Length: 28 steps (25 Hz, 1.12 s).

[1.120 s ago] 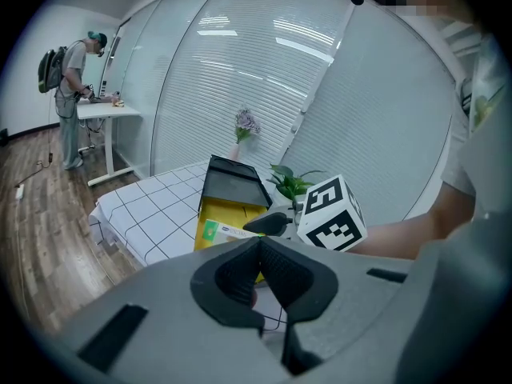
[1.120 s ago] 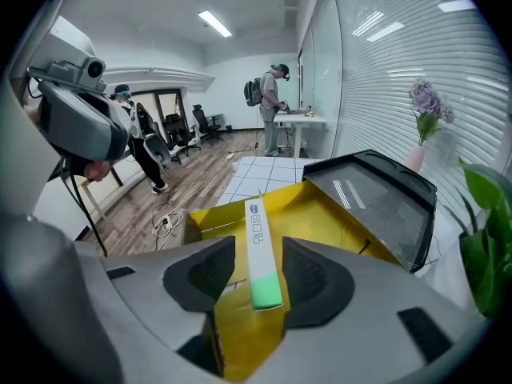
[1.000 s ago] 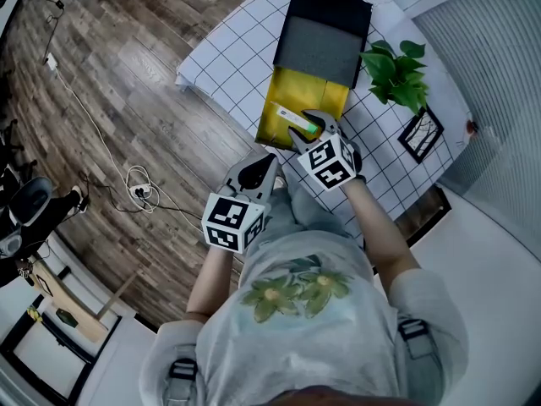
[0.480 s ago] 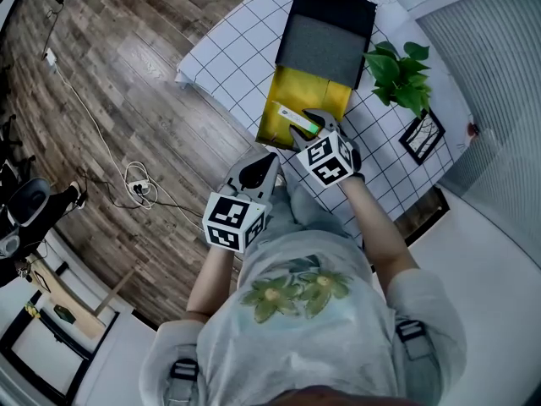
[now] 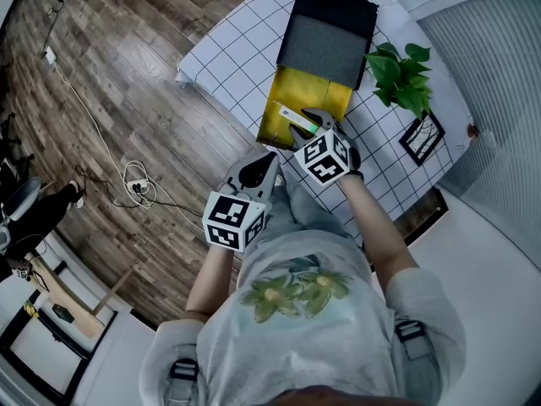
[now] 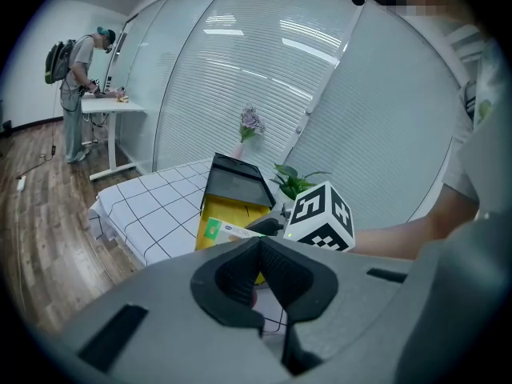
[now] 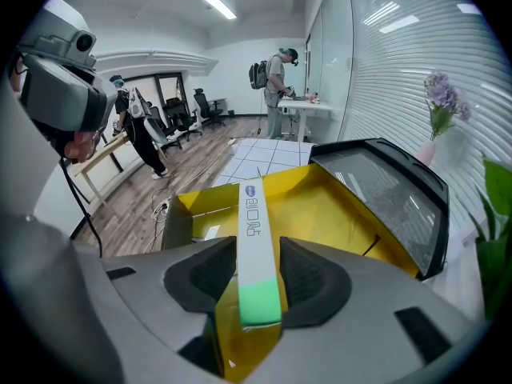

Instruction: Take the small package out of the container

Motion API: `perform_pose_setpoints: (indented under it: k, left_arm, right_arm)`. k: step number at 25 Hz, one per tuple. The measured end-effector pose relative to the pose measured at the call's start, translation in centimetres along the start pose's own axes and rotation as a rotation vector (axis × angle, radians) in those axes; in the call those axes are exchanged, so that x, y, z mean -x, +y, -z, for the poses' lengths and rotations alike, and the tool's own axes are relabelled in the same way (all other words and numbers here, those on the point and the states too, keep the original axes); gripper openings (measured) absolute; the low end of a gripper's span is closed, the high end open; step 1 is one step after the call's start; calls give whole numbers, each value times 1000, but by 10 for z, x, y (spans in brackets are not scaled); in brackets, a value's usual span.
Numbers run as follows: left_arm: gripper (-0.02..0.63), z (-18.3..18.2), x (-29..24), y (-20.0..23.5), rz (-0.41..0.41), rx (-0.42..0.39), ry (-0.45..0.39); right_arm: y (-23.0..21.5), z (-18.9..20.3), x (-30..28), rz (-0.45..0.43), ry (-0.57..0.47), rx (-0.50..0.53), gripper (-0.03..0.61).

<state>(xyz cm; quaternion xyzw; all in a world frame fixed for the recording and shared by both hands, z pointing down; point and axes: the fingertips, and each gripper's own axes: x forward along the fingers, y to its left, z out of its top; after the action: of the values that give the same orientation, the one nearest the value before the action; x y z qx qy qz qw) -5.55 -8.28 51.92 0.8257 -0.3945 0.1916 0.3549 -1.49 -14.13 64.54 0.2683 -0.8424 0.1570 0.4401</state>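
White with a green end, the small package [image 7: 253, 238] sits clamped between the right gripper's [image 5: 309, 125] jaws over the yellow container [image 5: 314, 91], barely shifted in the last second; lifting out seems only just begun. The left gripper [image 6: 260, 254] waits nearby, jaws closed on nothing.

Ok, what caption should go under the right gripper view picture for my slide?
Right gripper clamps a slim white-and-green package over the open yellow box.

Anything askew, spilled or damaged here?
Nothing stands out. The right hand-held gripper is shut on the small package over the open yellow container; the left hand-held gripper is shut and empty. Nothing looks spilled or damaged.
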Motion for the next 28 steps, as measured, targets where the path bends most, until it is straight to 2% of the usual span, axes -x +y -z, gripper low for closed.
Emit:
perform_pose_setpoints:
  k: [10, 15, 28]
  left_arm:
    - [6, 0, 1, 1, -3, -6, -2]
    - [6, -2, 3, 0, -10, -28, 0]
    - [6, -1, 7, -1, -13, -25, -9]
  right_arm:
    - [0, 1, -4, 8, 17, 23, 100]
    - [0, 0, -3, 11, 18, 28, 95]
    - [2, 4, 2, 20, 17, 26, 89]
